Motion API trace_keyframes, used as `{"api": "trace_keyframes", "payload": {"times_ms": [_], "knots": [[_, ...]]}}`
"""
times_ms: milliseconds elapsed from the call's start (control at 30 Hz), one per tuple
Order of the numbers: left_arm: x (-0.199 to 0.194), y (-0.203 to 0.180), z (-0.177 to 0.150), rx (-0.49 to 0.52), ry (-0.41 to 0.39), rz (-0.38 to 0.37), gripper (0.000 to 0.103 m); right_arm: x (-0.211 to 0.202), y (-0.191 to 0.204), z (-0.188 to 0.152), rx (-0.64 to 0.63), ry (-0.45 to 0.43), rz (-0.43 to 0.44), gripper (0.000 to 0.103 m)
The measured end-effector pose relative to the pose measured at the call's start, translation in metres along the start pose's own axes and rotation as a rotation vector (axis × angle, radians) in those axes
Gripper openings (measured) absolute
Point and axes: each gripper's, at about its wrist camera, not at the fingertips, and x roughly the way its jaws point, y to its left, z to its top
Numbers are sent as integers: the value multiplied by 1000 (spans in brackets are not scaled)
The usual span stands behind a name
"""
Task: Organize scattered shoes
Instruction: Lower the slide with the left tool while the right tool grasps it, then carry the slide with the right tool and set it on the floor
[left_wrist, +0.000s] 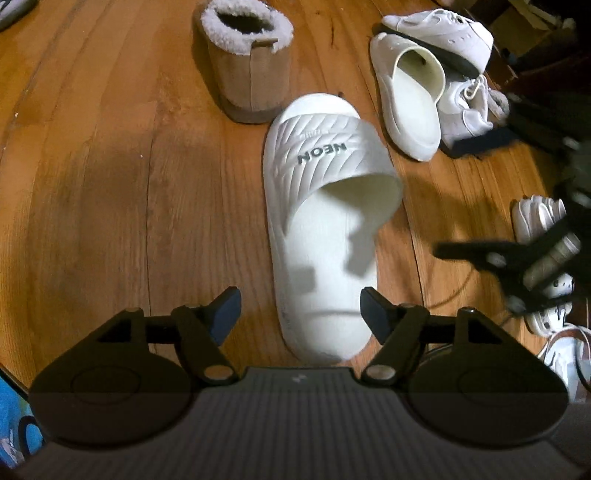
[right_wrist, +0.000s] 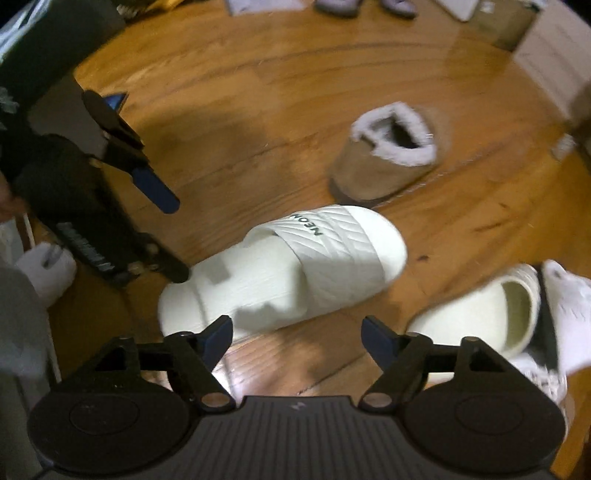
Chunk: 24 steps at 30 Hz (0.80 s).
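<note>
A white slide sandal marked NEON (left_wrist: 325, 229) lies on the wooden floor, heel toward me. My left gripper (left_wrist: 300, 314) is open, its fingers either side of the heel, not touching. In the right wrist view the same sandal (right_wrist: 295, 266) lies across the middle, with my open, empty right gripper (right_wrist: 297, 336) just in front of it. The left gripper also shows there (right_wrist: 147, 225) at the sandal's heel. A second white slide (left_wrist: 410, 103) lies at the right, and also shows in the right wrist view (right_wrist: 484, 317). A tan fleece-lined slipper (left_wrist: 247, 59) stands beyond.
White sneakers (left_wrist: 443, 33) are piled behind the second slide. More white shoes (left_wrist: 546, 266) lie at the right edge, behind the right gripper's body (left_wrist: 524, 258). Boxes and grey shoes (right_wrist: 336, 5) sit at the far side of the floor.
</note>
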Motion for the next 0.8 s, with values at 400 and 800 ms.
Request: {"api": "trace_keyframes", "payload": {"times_ms": [400, 800], "knots": [[12, 2, 12, 63, 26, 31, 73, 70, -34, -4, 261, 27, -22, 54], [10, -28, -2, 113, 26, 2, 73, 4, -20, -64, 435, 31, -102, 16]]}}
